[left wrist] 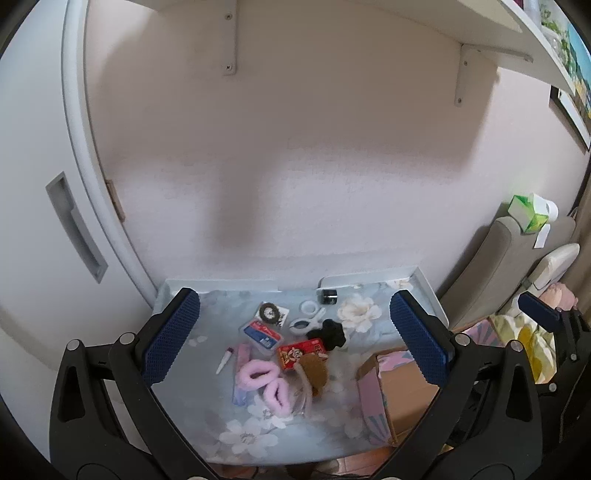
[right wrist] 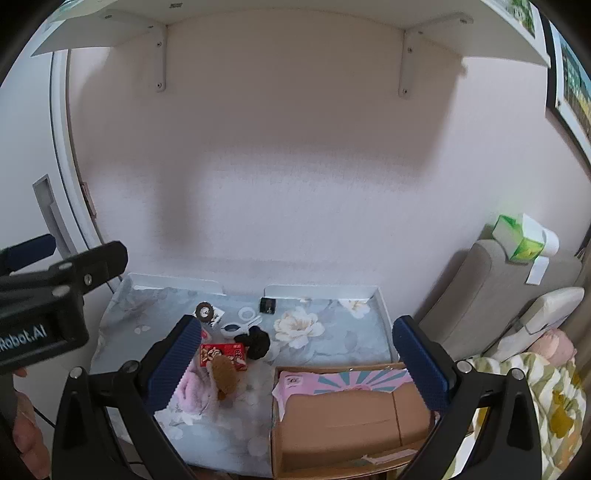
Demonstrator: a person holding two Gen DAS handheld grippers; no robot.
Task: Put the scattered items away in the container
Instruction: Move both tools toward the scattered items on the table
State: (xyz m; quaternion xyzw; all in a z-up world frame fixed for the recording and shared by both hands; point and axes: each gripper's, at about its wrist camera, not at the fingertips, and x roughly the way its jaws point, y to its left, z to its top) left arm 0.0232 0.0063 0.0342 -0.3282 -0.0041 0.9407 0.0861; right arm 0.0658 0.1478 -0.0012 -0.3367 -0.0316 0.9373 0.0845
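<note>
Scattered on a floral-covered table lie pink fluffy scrunchies, a brown fuzzy hair clip, a red snack box, a black scrunchie, a blue-and-red case and a white clip. An open cardboard box with a pink flap stands at the table's near right corner. My left gripper hovers open above the pile, holding nothing. My right gripper hangs open above the box's left edge, also holding nothing; the red snack box lies by its left finger.
A small black cube, a white ring, a dark round item on a card and a white tube lie farther back. A white door stands left, a shelf overhead, a beige chair with a tissue box right.
</note>
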